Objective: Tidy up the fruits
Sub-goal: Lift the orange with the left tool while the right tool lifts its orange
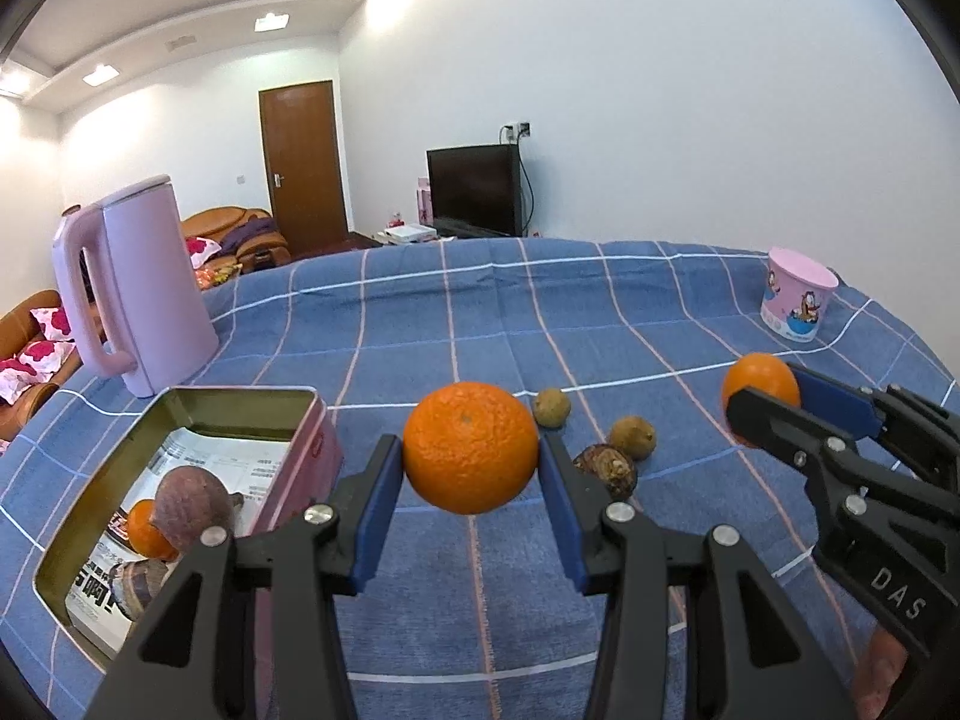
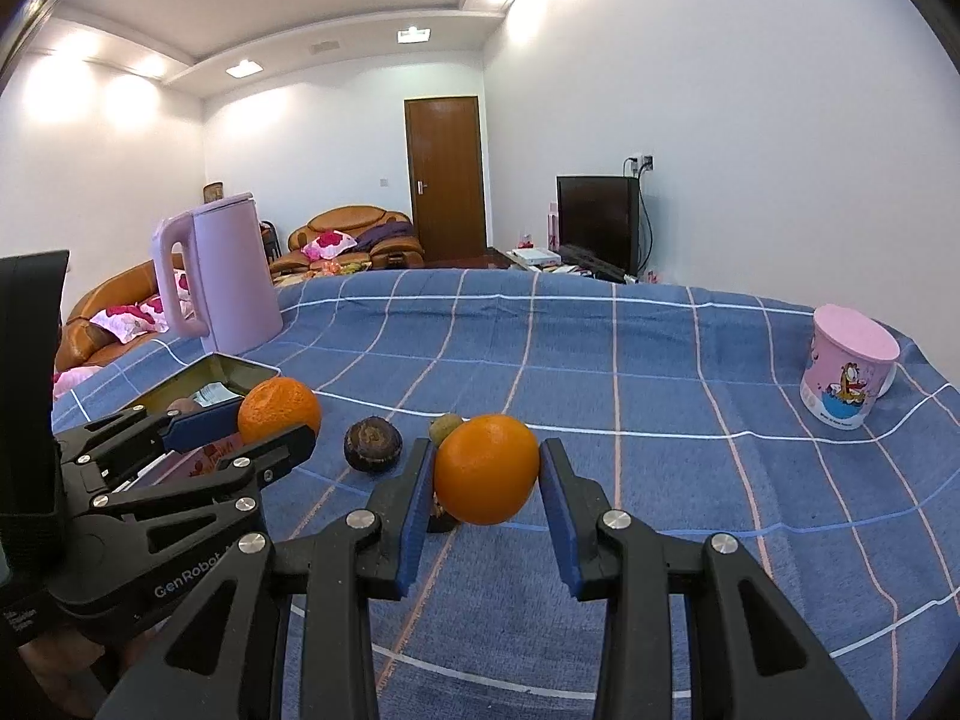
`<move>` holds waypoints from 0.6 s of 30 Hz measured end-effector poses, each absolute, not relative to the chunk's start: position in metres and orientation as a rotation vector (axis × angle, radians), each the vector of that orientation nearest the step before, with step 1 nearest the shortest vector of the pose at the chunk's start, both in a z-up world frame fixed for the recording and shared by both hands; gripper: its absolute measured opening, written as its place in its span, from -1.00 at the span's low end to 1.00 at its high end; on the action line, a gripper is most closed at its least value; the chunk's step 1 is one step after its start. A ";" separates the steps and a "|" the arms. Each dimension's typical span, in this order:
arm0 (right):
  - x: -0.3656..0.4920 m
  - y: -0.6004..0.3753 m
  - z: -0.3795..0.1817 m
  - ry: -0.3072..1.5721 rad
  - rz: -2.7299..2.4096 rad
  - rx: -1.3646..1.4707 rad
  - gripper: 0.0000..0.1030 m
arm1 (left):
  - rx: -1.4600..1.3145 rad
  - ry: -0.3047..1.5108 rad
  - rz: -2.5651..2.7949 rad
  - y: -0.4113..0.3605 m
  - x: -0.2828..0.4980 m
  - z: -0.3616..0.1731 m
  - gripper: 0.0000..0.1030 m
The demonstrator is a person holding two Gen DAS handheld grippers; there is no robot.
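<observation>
My left gripper is shut on a large orange and holds it above the blue checked cloth, right of the pink tin box. The tin holds a small orange and dark fruits on printed paper. My right gripper is shut on a smoother orange; it also shows in the left wrist view. The left gripper and its orange show at the left of the right wrist view. A dark fruit and two small brownish fruits lie on the cloth.
A pink kettle stands behind the tin at the left. A pink cartoon cup stands at the far right of the table. The blue checked cloth covers the table. A sofa, door and TV are in the room beyond.
</observation>
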State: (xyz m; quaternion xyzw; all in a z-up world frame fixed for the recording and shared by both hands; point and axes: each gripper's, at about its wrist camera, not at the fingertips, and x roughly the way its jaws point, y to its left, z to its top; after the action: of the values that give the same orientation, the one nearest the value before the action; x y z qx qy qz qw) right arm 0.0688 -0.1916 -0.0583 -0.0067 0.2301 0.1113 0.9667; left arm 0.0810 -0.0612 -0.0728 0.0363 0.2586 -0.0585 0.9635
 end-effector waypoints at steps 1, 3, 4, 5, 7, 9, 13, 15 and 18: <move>0.068 -0.192 -0.058 0.460 0.224 -0.015 -0.28 | 0.074 0.519 -0.116 -0.061 0.080 -0.072 -0.07; 0.065 -0.192 -0.058 0.450 0.222 -0.019 -0.28 | 0.075 0.511 -0.112 -0.061 0.079 -0.072 -0.07; 0.064 -0.191 -0.057 0.445 0.221 -0.022 -0.28 | 0.074 0.506 -0.109 -0.061 0.078 -0.071 -0.07; 0.064 -0.191 -0.057 0.441 0.221 -0.024 -0.28 | 0.074 0.502 -0.106 -0.060 0.077 -0.071 -0.07; 0.062 -0.190 -0.056 0.433 0.220 -0.027 -0.28 | 0.073 0.494 -0.101 -0.059 0.076 -0.070 -0.07; 0.062 -0.190 -0.055 0.427 0.218 -0.027 -0.28 | 0.072 0.487 -0.095 -0.059 0.075 -0.070 -0.07; 0.059 -0.190 -0.054 0.413 0.218 -0.027 -0.28 | 0.073 0.462 -0.081 -0.058 0.071 -0.068 -0.07; 0.058 -0.189 -0.053 0.407 0.218 -0.030 -0.28 | 0.074 0.450 -0.074 -0.057 0.068 -0.067 -0.07; 0.058 -0.189 -0.053 0.407 0.217 -0.037 -0.28 | 0.072 0.444 -0.069 -0.056 0.068 -0.066 -0.07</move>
State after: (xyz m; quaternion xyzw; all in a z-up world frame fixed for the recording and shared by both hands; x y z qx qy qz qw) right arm 0.0579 -0.1886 -0.0531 -0.0184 0.2017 0.1073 0.9734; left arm 0.0675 -0.0560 -0.0659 0.0358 0.2201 -0.0341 0.9742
